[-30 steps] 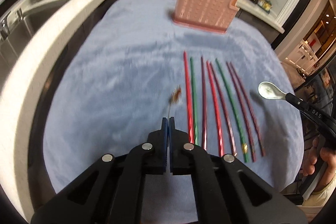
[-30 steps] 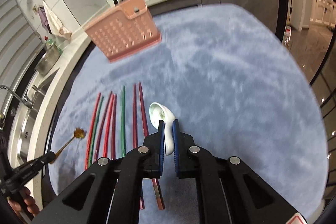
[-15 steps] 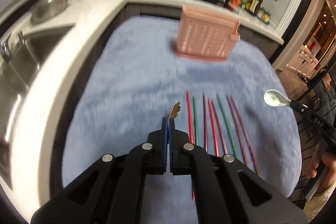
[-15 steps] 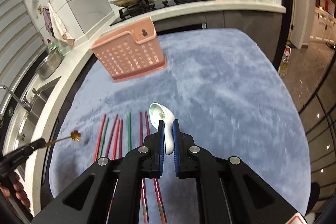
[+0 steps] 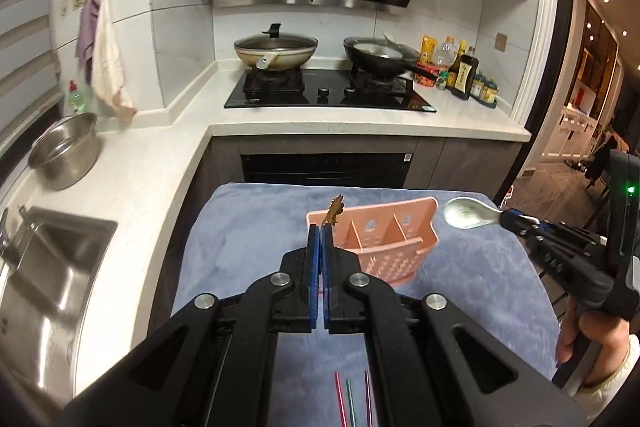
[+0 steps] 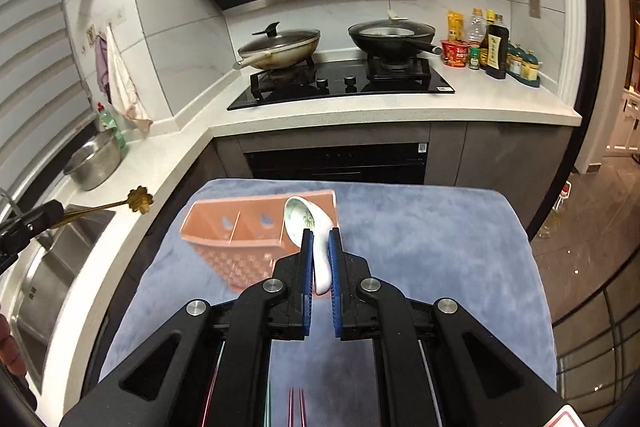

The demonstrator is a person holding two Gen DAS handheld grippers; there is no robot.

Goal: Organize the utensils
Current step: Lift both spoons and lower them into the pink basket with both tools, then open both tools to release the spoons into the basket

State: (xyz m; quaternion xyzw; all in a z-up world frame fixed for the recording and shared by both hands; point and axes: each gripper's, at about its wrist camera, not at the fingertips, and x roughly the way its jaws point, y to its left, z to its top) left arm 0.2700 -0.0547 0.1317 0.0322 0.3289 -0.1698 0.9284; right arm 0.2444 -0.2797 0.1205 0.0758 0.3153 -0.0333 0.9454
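Note:
My left gripper is shut on a thin gold spoon with a flower-shaped head, held in the air just before the left end of the pink slotted basket. My right gripper is shut on the handle of a white ceramic spoon, bowl forward, above the basket's right end. Each view shows the other gripper: the right one with the ceramic spoon, the left one with the gold spoon. Coloured chopsticks lie on the blue cloth below.
The blue cloth covers the table. A white counter wraps around the left and back with a sink, a steel pot, a hob with two pans and bottles. A hand grips the right tool.
Both grippers have risen and moved forward toward the basket with their spoons. The chopsticks have slid to the bottom edge of both views, and the hob and hood have come into sight.

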